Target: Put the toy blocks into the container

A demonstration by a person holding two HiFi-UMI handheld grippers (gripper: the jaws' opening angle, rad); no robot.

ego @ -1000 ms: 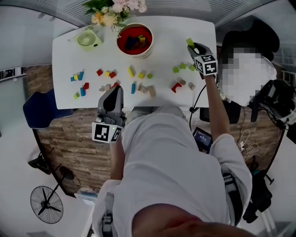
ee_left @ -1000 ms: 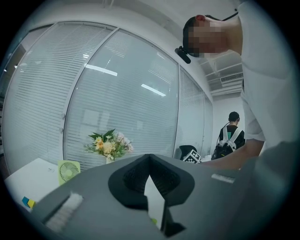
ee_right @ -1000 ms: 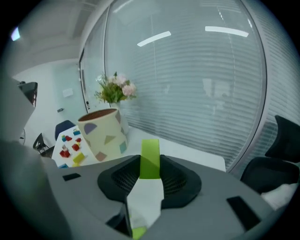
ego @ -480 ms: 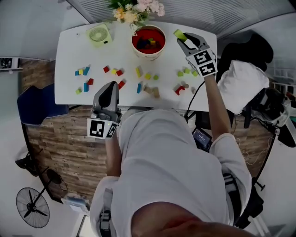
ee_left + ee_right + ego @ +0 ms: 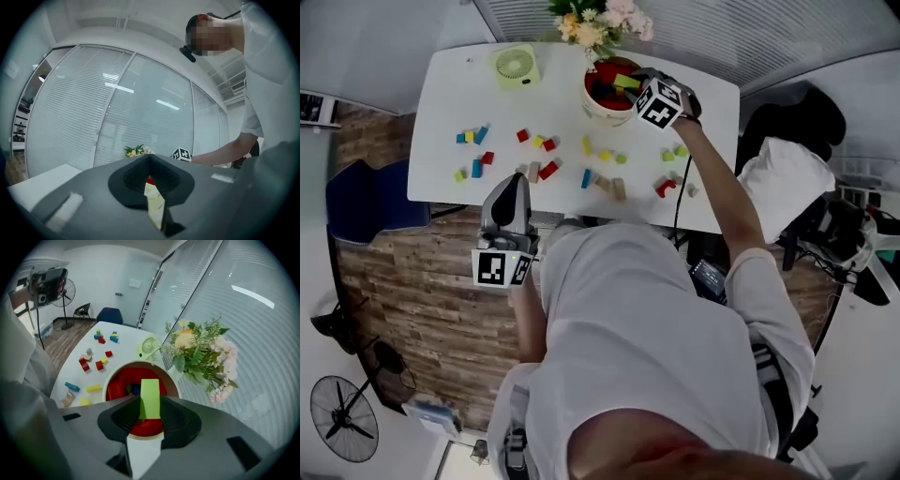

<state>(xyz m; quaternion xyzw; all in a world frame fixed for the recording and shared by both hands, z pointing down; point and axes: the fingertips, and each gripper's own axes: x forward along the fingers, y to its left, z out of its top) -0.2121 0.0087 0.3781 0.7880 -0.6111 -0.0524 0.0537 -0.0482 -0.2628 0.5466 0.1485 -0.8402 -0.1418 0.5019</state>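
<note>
We've got the right gripper [image 5: 629, 82] clamped on a green block [image 5: 150, 398] over the 12 o'clock bowl [image 5: 600, 111], ready to drop it; left gripper [image 5: 512, 183] is closed and empty.

we look from the head, high up and steeply down past the person's body onto the whole surface [image 5: 441, 122]. the camera on the left gripper [image 5: 510, 181] faces level, low, toward the glass wall [image 5: 93, 103]. the one on the right gripper [image 5: 630, 82] tilts down, close over the bowl [image 5: 171, 383]. all three share the flowers [image 5: 598, 23]; head and right also share the fan [image 5: 516, 66] and blocks [image 5: 93, 363].
</note>
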